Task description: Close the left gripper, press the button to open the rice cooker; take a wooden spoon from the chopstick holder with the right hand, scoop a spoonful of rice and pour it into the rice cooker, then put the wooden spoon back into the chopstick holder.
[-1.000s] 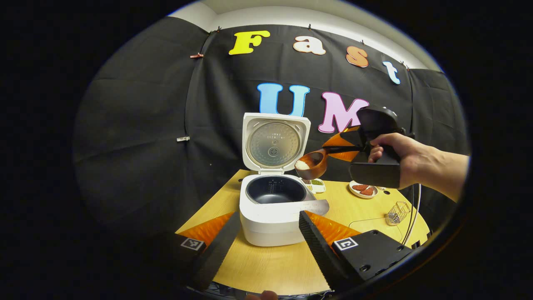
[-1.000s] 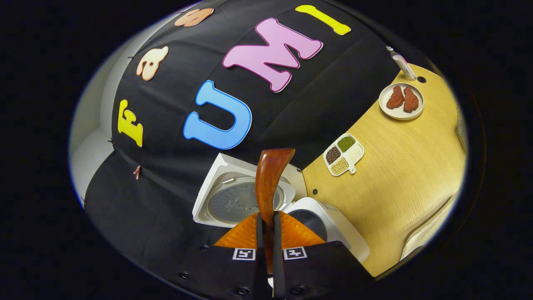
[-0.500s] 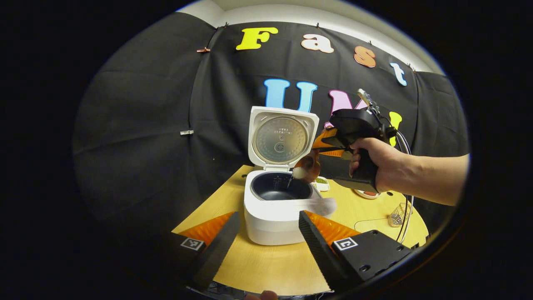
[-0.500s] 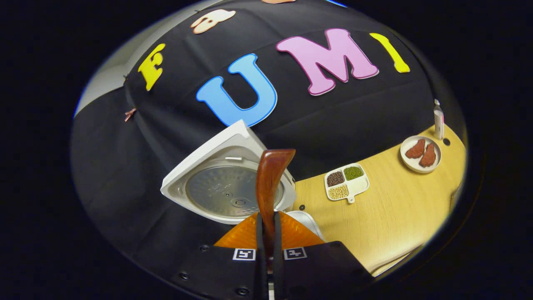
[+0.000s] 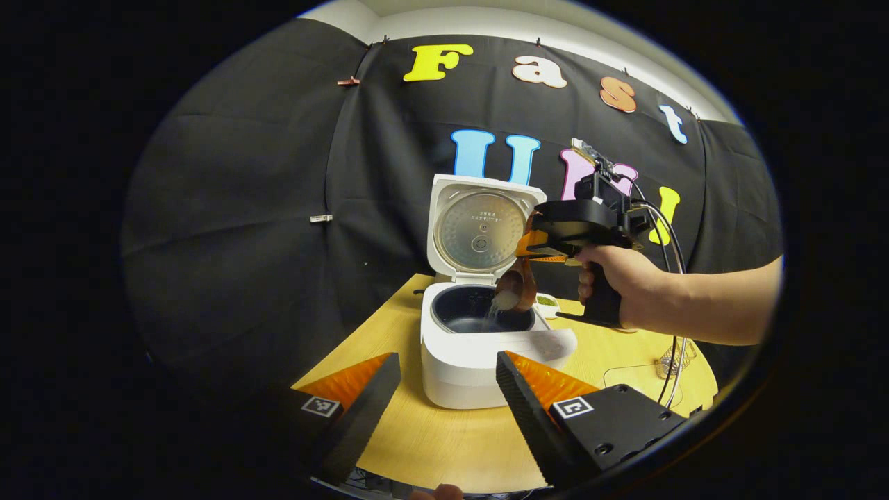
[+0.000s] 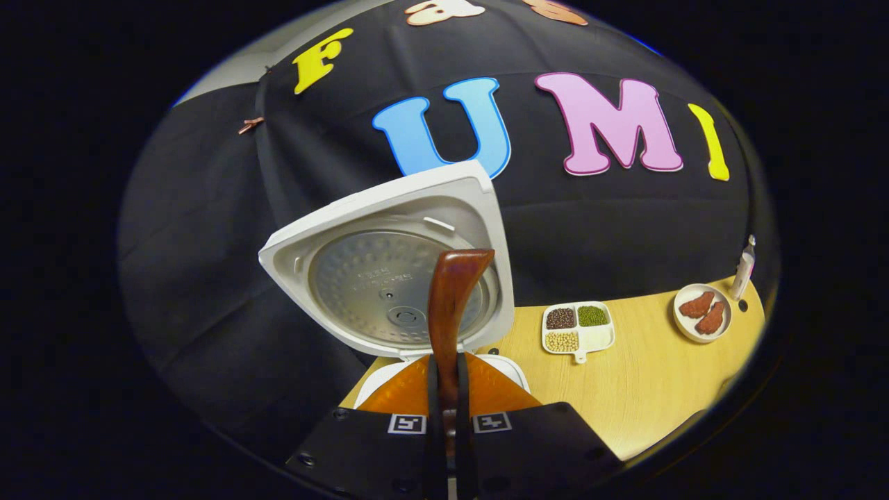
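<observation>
At the near left of the left gripper view, the left gripper [image 5: 444, 389] hangs idle with its fingers spread wide and nothing between them, just short of the white rice cooker [image 5: 479, 347], whose lid [image 5: 480, 229] stands upright at the far side of the wooden table [image 5: 430, 444]. Just right of the pot, the right gripper [image 5: 538, 250], carried by a person's hand [image 5: 621, 285], is clamped narrowly on the handle of the wooden spoon [image 5: 517, 288]; the right gripper view shows the handle [image 6: 451, 305] pinched between the two fingers. The spoon's long axis runs from the gripper down and left, so its bowl hangs over the right part of the dark inner pot [image 5: 479, 319] with rice spilling from it. The right hand is the nearer one to the pot. Compared with a second ago, the spoon has come left from beside the cooker and tipped from level to pouring. The chopstick holder [image 5: 670, 357] stands far right on the table, well apart.
</observation>
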`<control>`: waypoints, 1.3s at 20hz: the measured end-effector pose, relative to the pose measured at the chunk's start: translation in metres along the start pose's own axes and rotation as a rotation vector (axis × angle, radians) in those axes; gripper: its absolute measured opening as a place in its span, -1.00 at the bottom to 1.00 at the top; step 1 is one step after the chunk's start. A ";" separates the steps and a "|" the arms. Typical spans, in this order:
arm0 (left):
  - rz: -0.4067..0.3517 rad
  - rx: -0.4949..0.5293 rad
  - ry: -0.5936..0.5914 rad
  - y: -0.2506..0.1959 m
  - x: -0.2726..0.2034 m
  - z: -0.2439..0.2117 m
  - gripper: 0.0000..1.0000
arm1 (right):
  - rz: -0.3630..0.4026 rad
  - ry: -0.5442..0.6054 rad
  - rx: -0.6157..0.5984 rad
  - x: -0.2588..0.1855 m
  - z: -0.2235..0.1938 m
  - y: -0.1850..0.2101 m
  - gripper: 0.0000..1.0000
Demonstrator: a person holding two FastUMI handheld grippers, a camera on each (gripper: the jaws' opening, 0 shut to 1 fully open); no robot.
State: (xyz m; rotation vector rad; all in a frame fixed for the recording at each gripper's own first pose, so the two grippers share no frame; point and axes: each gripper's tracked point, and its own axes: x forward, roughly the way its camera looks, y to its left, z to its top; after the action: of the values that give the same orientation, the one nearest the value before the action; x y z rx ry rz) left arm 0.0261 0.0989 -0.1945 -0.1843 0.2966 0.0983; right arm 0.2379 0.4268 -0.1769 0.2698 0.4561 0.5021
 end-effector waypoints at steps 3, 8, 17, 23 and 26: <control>0.003 0.000 0.003 0.002 0.001 -0.004 0.91 | 0.023 -0.016 -0.162 0.001 -0.001 0.015 -0.81; 0.007 -0.001 0.006 0.005 0.003 -0.008 0.91 | 0.085 -0.076 -0.514 -0.004 -0.001 0.052 -0.81; 0.015 -0.006 0.009 0.005 0.000 -0.010 0.91 | 0.204 -0.117 -0.965 -0.018 -0.042 0.092 -0.81; 0.016 -0.011 0.009 0.004 -0.007 -0.012 0.91 | 0.194 -0.087 -0.947 -0.015 -0.042 0.092 -0.81; 0.014 -0.016 0.006 0.004 -0.010 -0.011 0.91 | 0.174 -0.036 -0.765 -0.011 -0.031 0.078 -0.81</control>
State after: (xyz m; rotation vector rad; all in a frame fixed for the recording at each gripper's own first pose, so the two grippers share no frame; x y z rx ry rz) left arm 0.0131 0.0995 -0.2026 -0.1987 0.3029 0.1140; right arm 0.1830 0.4912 -0.1718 -0.4212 0.1799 0.8019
